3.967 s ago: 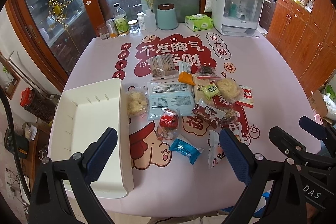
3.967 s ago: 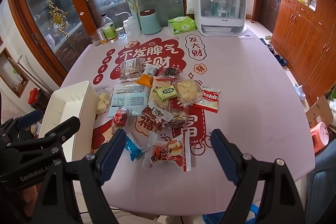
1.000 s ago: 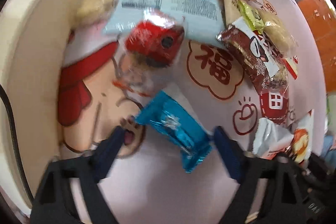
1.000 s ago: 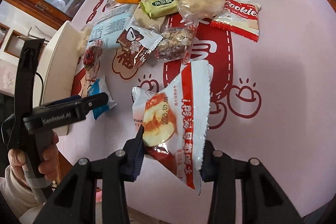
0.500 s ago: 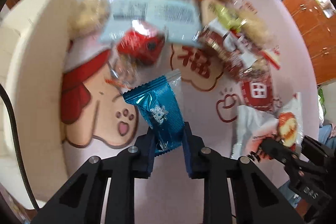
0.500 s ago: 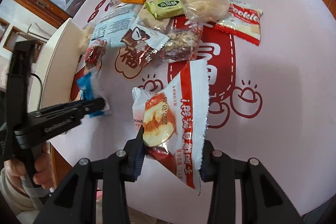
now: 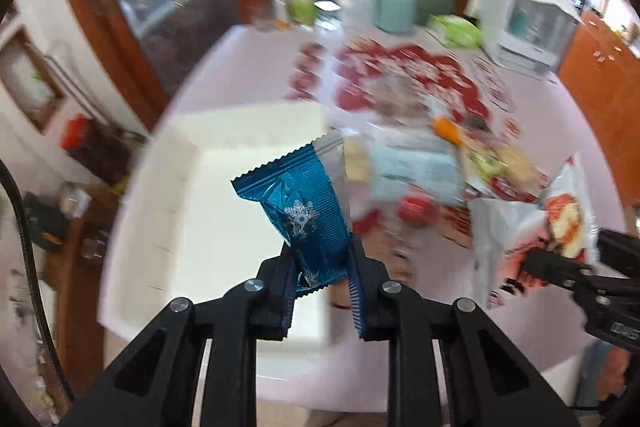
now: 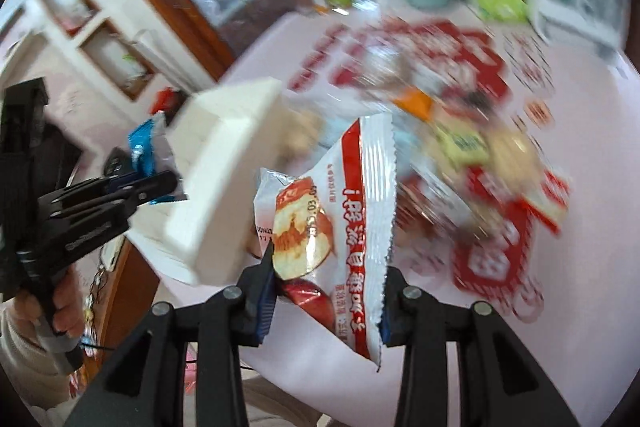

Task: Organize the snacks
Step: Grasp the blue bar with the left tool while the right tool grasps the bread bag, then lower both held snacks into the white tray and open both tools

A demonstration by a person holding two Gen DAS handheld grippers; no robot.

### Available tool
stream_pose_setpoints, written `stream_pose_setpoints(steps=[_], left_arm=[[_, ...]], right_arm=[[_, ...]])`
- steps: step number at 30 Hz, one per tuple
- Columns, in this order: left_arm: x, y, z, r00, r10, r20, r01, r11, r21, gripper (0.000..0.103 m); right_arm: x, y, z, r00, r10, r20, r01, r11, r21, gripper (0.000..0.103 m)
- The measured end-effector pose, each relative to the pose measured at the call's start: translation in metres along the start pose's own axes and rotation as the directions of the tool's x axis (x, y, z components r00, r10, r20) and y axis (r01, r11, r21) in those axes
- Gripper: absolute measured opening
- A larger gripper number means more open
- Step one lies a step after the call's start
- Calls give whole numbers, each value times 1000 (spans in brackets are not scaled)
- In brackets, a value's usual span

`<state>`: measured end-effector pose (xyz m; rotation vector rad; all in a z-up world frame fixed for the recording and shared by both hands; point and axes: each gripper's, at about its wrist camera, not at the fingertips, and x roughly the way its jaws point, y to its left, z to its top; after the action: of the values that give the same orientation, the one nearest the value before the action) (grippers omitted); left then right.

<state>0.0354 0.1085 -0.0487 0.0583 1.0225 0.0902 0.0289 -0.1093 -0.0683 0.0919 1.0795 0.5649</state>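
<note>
My left gripper (image 7: 320,267) is shut on a blue foil snack packet (image 7: 304,203) with a snowflake print, held in the air over the white plastic bin (image 7: 224,227). My right gripper (image 8: 324,283) is shut on a white and red fruit-chip bag (image 8: 340,223), lifted above the table beside the bin (image 8: 224,187). In the left wrist view the right gripper (image 7: 532,263) and its bag (image 7: 536,223) show at the right edge. Seen from the right wrist, the left gripper (image 8: 168,187) with the blue packet (image 8: 144,147) is at the left.
Several loose snacks (image 7: 440,163) lie blurred on the pink and red tablecloth (image 7: 540,131) right of the bin. A teal canister (image 7: 396,7), green tissue pack (image 7: 456,31) and white appliance (image 7: 524,23) stand at the far edge. A hand (image 8: 52,315) holds the left gripper's handle.
The left gripper shut on the blue packet and lifted it from the table to above the bin. The right gripper rose and swung toward the bin with the fruit-chip bag in it.
</note>
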Motion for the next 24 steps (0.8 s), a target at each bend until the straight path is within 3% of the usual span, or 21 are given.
stream_pose_setpoints(steps=[2,6,12,14,15,16,18,20,24], left_arm=[[-8,20,1,998,53,21,-53,999,8,20],[-7,63,9,998,51,32,-51,999,-1,21],[9,113,16,998,51,21,-51,998,45,22],[14,129,16,999,52,15,-53,997,58,27],[19,134,17,998,53,17,-54,996,77,41],[22,138,17,998,55,19,-57,994,96,70],[25,145,18,995,86,52,-92,987,129,97],[29,149,21,991,104,86,-117,980,164,98],[44,158,31,998,33,49,-42,980,193,98]], right_arm=[[0,28,14,999,29,19,-27,998,-63,39],[7,85,36,999,30,44,-22,983,-182,40],[39,152,58,999,30,24,-23,971,-237,41],[53,168,64,1000,26,2,-24,971,-239,44],[62,174,67,1000,19,-13,-22,972,-236,44],[72,178,69,1000,7,-23,-12,973,-229,45],[88,186,73,999,-23,-42,13,976,-219,48],[100,190,75,997,-60,-52,48,978,-204,49],[114,189,76,993,-96,-74,86,987,-135,50]])
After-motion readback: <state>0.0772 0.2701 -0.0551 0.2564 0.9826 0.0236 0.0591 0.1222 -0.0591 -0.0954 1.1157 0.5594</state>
